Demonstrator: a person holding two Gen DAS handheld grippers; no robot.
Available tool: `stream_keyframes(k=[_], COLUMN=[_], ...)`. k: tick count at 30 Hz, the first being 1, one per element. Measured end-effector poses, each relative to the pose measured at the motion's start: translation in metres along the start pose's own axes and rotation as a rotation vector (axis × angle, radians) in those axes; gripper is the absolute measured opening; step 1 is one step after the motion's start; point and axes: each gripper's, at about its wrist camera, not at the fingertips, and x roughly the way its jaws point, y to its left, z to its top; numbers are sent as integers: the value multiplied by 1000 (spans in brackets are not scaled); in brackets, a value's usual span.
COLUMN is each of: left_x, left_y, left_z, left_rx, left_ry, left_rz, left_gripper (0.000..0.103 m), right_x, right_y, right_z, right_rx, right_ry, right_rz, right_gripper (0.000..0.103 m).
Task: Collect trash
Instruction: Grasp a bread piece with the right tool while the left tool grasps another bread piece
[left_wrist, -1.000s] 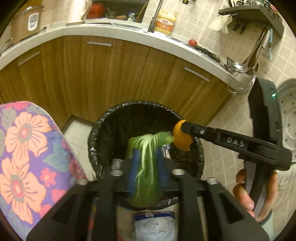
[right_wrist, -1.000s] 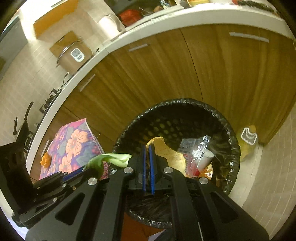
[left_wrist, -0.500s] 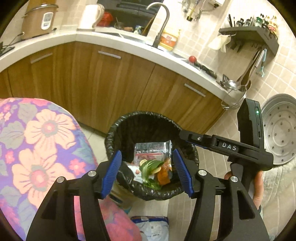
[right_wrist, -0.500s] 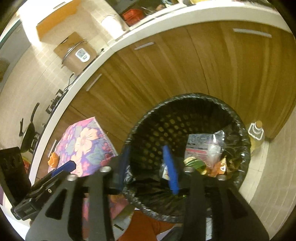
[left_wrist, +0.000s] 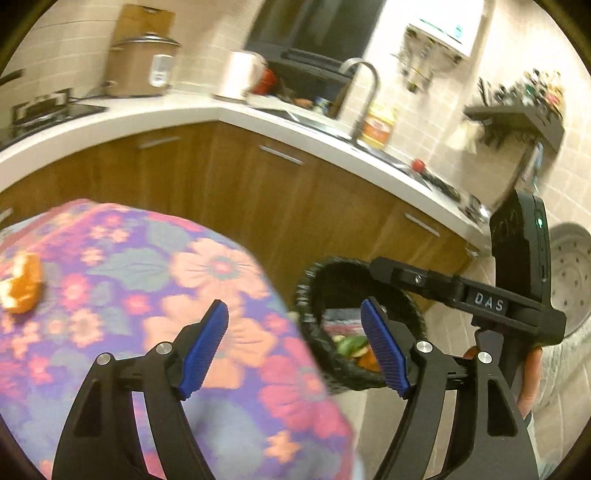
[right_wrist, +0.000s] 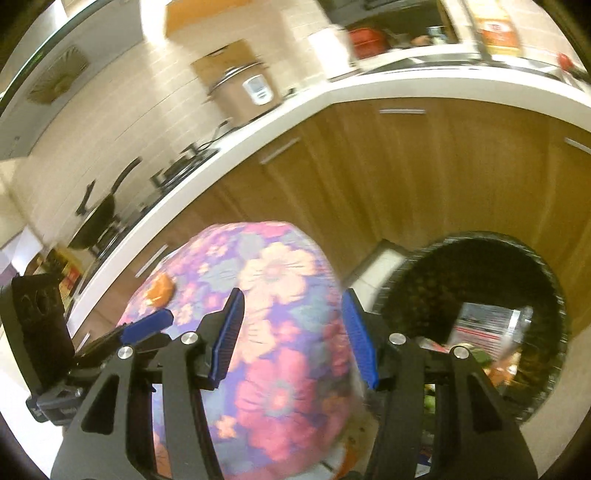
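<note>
A black bin (left_wrist: 317, 271) lined with a black bag stands on the floor beside the floral-cloth table (left_wrist: 147, 266). In the bin lie a green vegetable scrap (left_wrist: 351, 343), orange peel (left_wrist: 367, 362) and a plastic wrapper (right_wrist: 480, 321). Another piece of orange peel (left_wrist: 22, 286) lies on the cloth, and the right wrist view shows this peel (right_wrist: 159, 290) too. My left gripper (left_wrist: 293, 310) hangs over the table's edge, its jaws opening with nothing between them. My right gripper (right_wrist: 291, 299) is open and empty, between the table (right_wrist: 277, 273) and the bin (right_wrist: 480, 238).
Wooden cabinets (left_wrist: 240, 192) under a white counter (left_wrist: 110, 122) curve behind the bin. A rice cooker (left_wrist: 140, 66), a tap (left_wrist: 365, 85) and a yellow bottle (left_wrist: 376, 125) stand on the counter. A metal steamer tray (left_wrist: 570, 280) leans at right. A person's hand (left_wrist: 528, 384) holds the right gripper.
Both grippers let go of the green scrap and the peel, which now lie in the bin. Both opened, pulled back from the bin and swung left over the floral table.
</note>
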Motion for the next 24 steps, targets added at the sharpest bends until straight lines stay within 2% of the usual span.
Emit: stream_keyframes(k=[7,13,16,19,24], left_x=[-57,-96,-101,-101,-103], left_y=[74,151,187,209,246], left_z=[1,-9,-16,-21,-18], left_rx=[-112,-271,-359,-397,-445], left_ry=[-92,-151,-143,-140,-141], left_rz=[98,179,199,234,281], left_gripper=[73,73,71,71,71], right_x=[44,79,97,111,134], right_y=[73,130,155,174,202], right_z=[1,-2,-4,-4,0], right_rx=[-118,-230,-284,-320,-381], right_ry=[61,101,124,141,169], right_rz=[67,108,120,138,163], right_gripper=[51,51,51,50,39])
